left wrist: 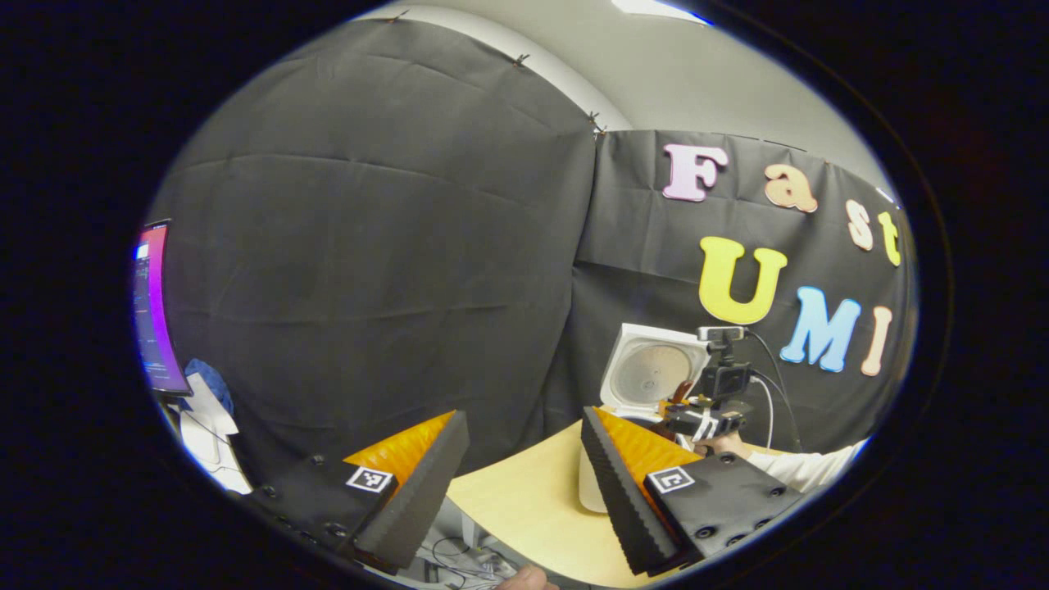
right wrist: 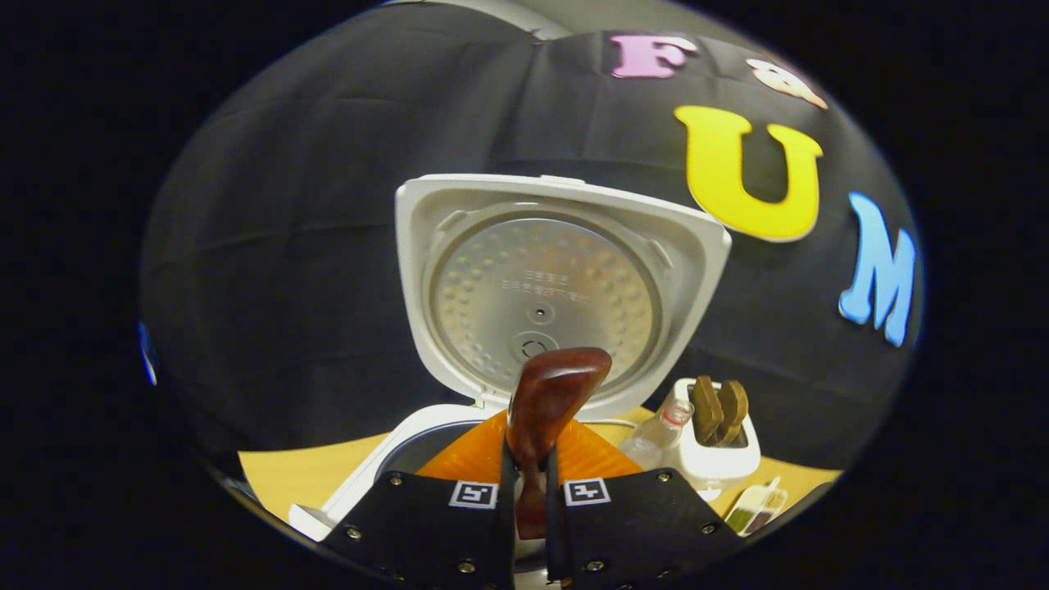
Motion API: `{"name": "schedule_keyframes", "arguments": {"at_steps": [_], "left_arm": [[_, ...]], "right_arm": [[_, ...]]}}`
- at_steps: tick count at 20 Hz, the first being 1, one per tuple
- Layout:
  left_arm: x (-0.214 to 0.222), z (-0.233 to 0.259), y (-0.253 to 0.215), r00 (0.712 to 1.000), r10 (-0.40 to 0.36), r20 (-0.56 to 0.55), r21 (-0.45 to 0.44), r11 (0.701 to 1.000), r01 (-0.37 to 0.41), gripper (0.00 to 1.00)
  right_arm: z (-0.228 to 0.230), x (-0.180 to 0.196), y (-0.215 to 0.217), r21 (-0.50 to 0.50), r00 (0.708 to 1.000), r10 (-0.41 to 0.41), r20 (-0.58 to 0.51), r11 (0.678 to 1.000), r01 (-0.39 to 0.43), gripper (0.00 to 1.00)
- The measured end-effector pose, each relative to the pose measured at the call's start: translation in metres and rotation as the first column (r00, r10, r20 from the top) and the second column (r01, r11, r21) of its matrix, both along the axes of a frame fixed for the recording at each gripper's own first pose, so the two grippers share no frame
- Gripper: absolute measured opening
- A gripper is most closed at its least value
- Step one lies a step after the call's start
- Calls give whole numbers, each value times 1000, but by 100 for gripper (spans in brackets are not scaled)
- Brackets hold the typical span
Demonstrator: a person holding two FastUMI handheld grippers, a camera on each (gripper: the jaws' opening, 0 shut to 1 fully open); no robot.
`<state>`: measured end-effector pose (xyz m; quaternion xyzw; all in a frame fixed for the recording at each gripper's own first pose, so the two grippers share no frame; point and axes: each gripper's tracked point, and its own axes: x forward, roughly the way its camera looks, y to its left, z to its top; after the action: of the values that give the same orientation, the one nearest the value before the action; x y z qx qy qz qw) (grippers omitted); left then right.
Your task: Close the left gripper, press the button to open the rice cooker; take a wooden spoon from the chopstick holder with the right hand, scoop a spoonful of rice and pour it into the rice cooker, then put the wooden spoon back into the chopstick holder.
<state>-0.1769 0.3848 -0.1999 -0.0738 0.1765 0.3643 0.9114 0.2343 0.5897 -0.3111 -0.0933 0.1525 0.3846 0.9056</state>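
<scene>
Right gripper [right wrist: 527,479] is clamped on the spoon [right wrist: 547,410] by its handle, bowl poking up in front of the cooker's [right wrist: 410,447] raised lid [right wrist: 557,279], right above the pot. Can't tell if there's rice in the spoon, the bowl faces away. The grip looks thin, so a quick tilt could twist the spoon and spill rice on the table [right wrist: 295,475]. The holder [right wrist: 713,459] sits just right of the cooker, next to a bottle [right wrist: 651,442] that's easy to clip on the way back. Left gripper [left wrist: 524,475] hangs wide open, well off to the side.

Wood-tone table [right wrist: 287,471] past the right fingers: open cooker [right wrist: 361,483] straight ahead on it, white holder [right wrist: 721,463] off to their right, small clear box [right wrist: 758,508] beside that.
</scene>
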Motion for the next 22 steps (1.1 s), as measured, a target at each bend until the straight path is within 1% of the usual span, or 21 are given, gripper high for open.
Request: {"name": "schedule_keyframes", "arguments": {"at_steps": [1, 3, 5, 6, 7, 8, 9, 10, 11, 12, 14, 15, 17, 20, 21, 22], "left_arm": [[-3, 1, 1, 1000, 4, -3, 0, 1000, -4, 93], [-8, 2, 3, 1000, 13, -9, 3, 1000, -13, 93], [-11, 10, 3, 1000, 24, -5, 8, 1000, -24, 95], [-15, 12, 2, 1000, 28, -5, 14, 1000, -28, 97], [-17, 15, 2, 1000, 31, -8, 18, 999, -30, 95], [-22, 16, 2, 999, 33, -7, 20, 999, -33, 93], [-25, 18, 1, 999, 33, -4, 21, 999, -33, 97], [-28, 19, 1, 999, 35, -3, 25, 999, -35, 97], [-33, 21, 1, 999, 33, 0, 29, 999, -33, 97], [-34, 27, -1, 1000, 31, 3, 32, 999, -31, 93], [-38, 31, -3, 1000, 23, 9, 34, 999, -24, 93], [-39, 34, -5, 1000, 17, 14, 34, 999, -18, 93], [-40, 41, -6, 1000, 3, 27, 36, 999, -4, 94], [-43, 49, -11, 998, -29, 50, 30, 999, 27, 96], [-44, 49, -12, 997, -43, 61, 27, 999, 41, 93], [-42, 49, -13, 996, -60, 70, 27, 998, 58, 93]], "right_arm": [[6, 0, -1, -27, 998, 1, 64, 1000, 0, 15], [6, 2, 1, -79, 986, 11, 164, 997, 2, 15], [9, -2, 3, -108, 977, 27, 212, 994, -4, 15], [10, -4, 4, -104, 979, 30, 204, 995, -9, 15], [8, -3, 3, -86, 985, 17, 173, 996, -3, 15], [9, -3, 2, -49, 993, -1, 119, 999, 7, 15], [10, -3, 2, 4, 999, -25, 44, 1000, 24, 15], [14, -2, -1, 61, 998, -47, -36, 997, 49, 16], [18, 0, -3, 115, 991, -66, -118, 990, 80, 16], [23, 3, -8, 162, 978, -86, -188, 980, 117, 15], [33, 12, -19, 227, 952, -110, -285, 957, 179, 15], [35, 15, -23, 250, 941, -118, -317, 947, 202, 15], [41, 14, -35, 290, 910, -121, -396, 924, 249, 16], [53, 15, -60, 351, 875, -123, -468, 883, 311, 15], [60, 12, -74, 369, 864, -119, -489, 869, 329, 15], [66, 8, -88, 383, 851, -119, -512, 855, 350, 15]]}}
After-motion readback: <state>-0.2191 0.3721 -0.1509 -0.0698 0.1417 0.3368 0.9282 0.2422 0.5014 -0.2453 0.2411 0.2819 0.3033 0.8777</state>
